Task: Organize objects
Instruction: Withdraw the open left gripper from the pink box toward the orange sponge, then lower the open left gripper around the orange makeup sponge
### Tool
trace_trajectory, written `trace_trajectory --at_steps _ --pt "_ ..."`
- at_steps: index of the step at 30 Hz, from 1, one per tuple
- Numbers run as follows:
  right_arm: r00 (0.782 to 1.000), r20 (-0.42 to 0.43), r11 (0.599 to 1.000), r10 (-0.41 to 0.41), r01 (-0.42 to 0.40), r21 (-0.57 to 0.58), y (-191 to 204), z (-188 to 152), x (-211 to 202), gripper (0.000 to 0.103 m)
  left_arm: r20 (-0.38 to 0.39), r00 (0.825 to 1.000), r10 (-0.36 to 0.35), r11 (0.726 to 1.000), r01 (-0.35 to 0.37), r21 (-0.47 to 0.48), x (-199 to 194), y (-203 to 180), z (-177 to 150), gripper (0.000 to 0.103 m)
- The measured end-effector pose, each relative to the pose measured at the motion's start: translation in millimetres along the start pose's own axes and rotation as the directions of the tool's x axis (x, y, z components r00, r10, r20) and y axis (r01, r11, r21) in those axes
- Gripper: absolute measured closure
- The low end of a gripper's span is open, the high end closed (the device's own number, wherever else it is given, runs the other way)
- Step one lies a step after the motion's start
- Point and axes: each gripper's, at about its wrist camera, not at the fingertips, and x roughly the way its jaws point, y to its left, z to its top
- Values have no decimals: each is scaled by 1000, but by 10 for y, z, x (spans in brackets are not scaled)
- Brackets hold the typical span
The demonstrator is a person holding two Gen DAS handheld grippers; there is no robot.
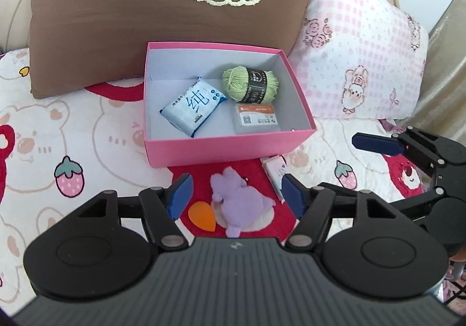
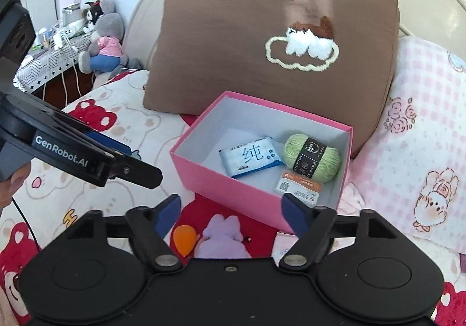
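A pink box [image 1: 221, 148] [image 2: 233, 189] stands open on the bed. In it lie a blue wipes pack [image 1: 193, 106] [image 2: 250, 158], a green yarn ball [image 1: 249, 82] [image 2: 313, 157] and a grey case with an orange label [image 1: 256, 119] [image 2: 300, 187]. In front of the box lie a purple plush toy [image 1: 238, 200] [image 2: 222, 237], an orange teardrop sponge [image 1: 202, 215] [image 2: 185, 238] and a small white pack [image 1: 275, 173]. My left gripper [image 1: 237, 195] is open above the plush. My right gripper [image 2: 230, 213] is open, also over the plush.
A brown pillow [image 1: 145, 14] [image 2: 262, 58] leans behind the box, a pink checked pillow [image 1: 364, 63] [image 2: 422, 151] to its right. The bedspread [image 1: 58, 136] has a bear print. A grey stuffed toy [image 2: 104, 40] and a cluttered desk [image 2: 46, 58] stand far left.
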Motion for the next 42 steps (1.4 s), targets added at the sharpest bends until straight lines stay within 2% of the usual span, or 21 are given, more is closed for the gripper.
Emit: trace_trajectory --at_steps 4,11,15,22,27,31,40,42 --pt "1000 4 1000 8 -8 -2 59 -39 -81 17 -9 1000 -12 1000 12 -5 -76 11 -107 32" --pt "997 15 997 80 -80 12 107 -121 -135 17 -23 1000 -14 1000 14 10 -80 -19 -197 21" --pt "994 -9 994 111 -111 23 135 -168 -101 17 -32 999 -34 999 34 -13 -66 17 -285 19" --pt "993 -63 994 105 -106 -18 293 -319 30 17 -35 998 -50 998 49 -31 33 48 -466 14" --pt "993 -55 993 108 -110 -43 347 -401 45 17 -35 998 -61 997 59 -45 89 97 -593 10" --pt "994 -35 991 101 -104 -84 401 -509 84 16 -32 999 -34 998 32 -56 121 154 -704 4" --pt "996 -46 990 82 -87 -111 538 -641 284 16 -37 999 -11 996 8 -90 255 337 -900 2" --pt "996 -41 989 75 -80 -128 583 -692 351 16 -38 999 -38 996 35 -84 293 392 -931 2"
